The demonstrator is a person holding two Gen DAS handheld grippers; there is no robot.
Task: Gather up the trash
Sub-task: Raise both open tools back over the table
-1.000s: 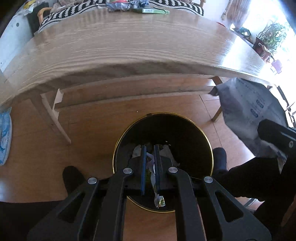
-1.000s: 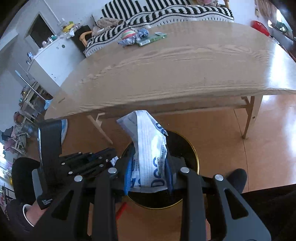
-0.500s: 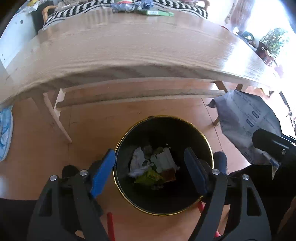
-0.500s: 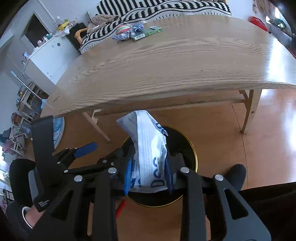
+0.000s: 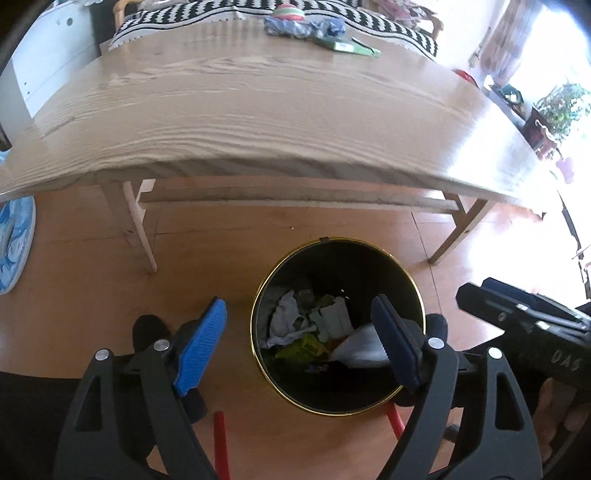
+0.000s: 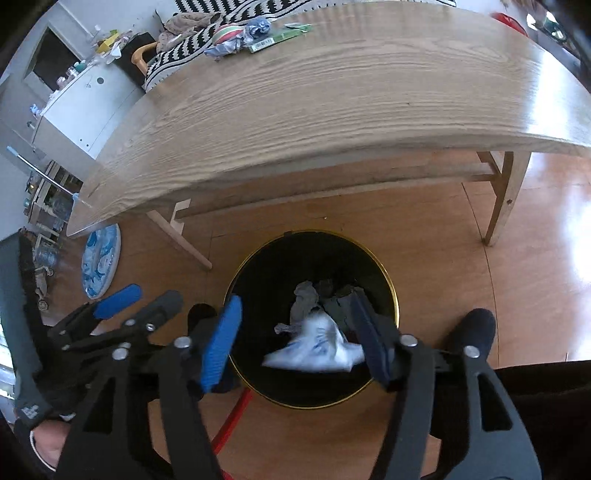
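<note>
Left gripper (image 5: 299,343): jaws spread wide, holding nothing, above the bin's near left rim.
Right gripper (image 6: 301,341): jaws spread wide, holding nothing, directly over the bin mouth.
Trash bin (image 6: 391,291): black with a gold rim, standing on the wooden floor (image 6: 443,240) near the table's front edge.
White wrapper (image 6: 317,350): blurred, inside the bin mouth between the right gripper's fingers.
Bin contents (image 5: 295,325): crumpled paper and green scraps at the bottom.
Remaining trash (image 5: 321,33): wrappers at the far edge of the table (image 5: 258,110).
</note>
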